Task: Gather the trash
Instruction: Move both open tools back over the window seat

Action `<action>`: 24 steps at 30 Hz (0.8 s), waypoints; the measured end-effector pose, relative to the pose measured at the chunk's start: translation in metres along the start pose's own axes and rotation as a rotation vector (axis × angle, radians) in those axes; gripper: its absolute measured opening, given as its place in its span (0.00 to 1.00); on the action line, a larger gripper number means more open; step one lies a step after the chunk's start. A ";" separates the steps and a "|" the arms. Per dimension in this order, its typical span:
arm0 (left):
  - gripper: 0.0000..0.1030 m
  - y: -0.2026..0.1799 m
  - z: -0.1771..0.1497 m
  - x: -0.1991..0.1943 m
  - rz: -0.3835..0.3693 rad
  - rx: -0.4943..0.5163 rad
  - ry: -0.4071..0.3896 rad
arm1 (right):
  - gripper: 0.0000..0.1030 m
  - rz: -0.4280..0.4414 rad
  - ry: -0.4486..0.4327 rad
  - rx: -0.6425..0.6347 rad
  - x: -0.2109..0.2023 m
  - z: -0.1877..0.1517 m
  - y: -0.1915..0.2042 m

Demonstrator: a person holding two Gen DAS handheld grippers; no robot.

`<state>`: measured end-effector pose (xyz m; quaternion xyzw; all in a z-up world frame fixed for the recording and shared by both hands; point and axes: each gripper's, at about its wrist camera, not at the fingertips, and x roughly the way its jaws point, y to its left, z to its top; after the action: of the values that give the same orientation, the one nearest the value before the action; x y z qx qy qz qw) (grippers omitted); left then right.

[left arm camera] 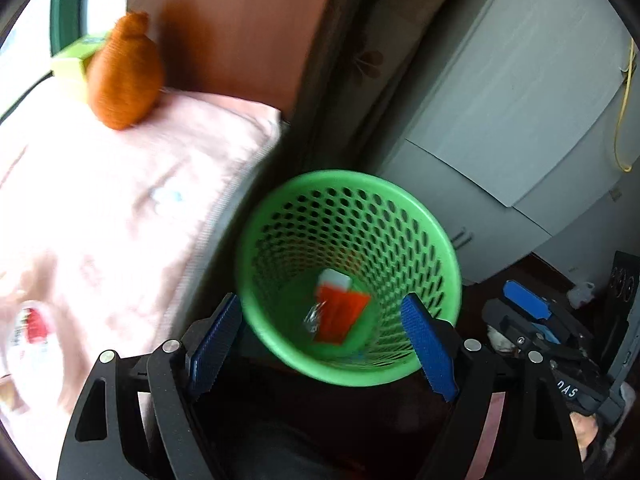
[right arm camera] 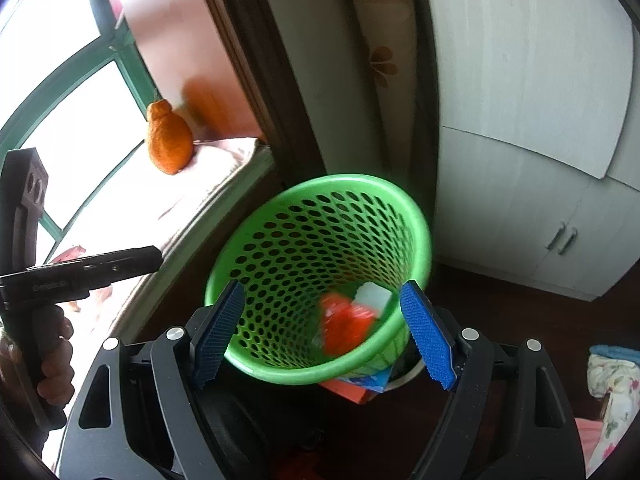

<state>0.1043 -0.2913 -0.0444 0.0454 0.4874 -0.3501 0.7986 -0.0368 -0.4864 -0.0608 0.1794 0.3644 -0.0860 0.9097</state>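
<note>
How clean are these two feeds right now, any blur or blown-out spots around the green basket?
Left wrist view: the green perforated plastic basket and red wrapper inside smear with motion blur; the pink bed cover is overexposed. Right wrist view: window panes blow out white, basket edges blur, fisheye bends the white cabinet.

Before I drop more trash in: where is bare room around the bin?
The pink bedding is bare between the orange plush and the green basket. The floor between basket and white cabinet is bare too. Crowded: the boxes under the basket.
</note>
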 end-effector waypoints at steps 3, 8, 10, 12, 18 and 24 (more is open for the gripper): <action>0.77 0.013 -0.008 -0.020 0.049 -0.011 -0.032 | 0.77 0.018 0.006 -0.019 0.003 0.001 0.012; 0.77 0.044 -0.022 -0.051 0.142 -0.043 -0.083 | 0.77 0.056 0.017 -0.068 0.009 0.003 0.040; 0.77 0.057 -0.027 -0.063 0.175 -0.060 -0.098 | 0.77 0.074 0.023 -0.089 0.011 0.003 0.052; 0.77 0.073 -0.032 -0.076 0.214 -0.082 -0.119 | 0.77 0.091 0.028 -0.110 0.014 0.003 0.064; 0.77 0.125 -0.045 -0.107 0.297 -0.177 -0.157 | 0.77 0.139 0.043 -0.167 0.022 0.004 0.101; 0.76 0.179 -0.055 -0.132 0.381 -0.280 -0.187 | 0.77 0.203 0.064 -0.200 0.030 0.008 0.134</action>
<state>0.1347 -0.0667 -0.0142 -0.0072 0.4376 -0.1253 0.8904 0.0284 -0.3671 -0.0406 0.1266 0.3798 0.0486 0.9151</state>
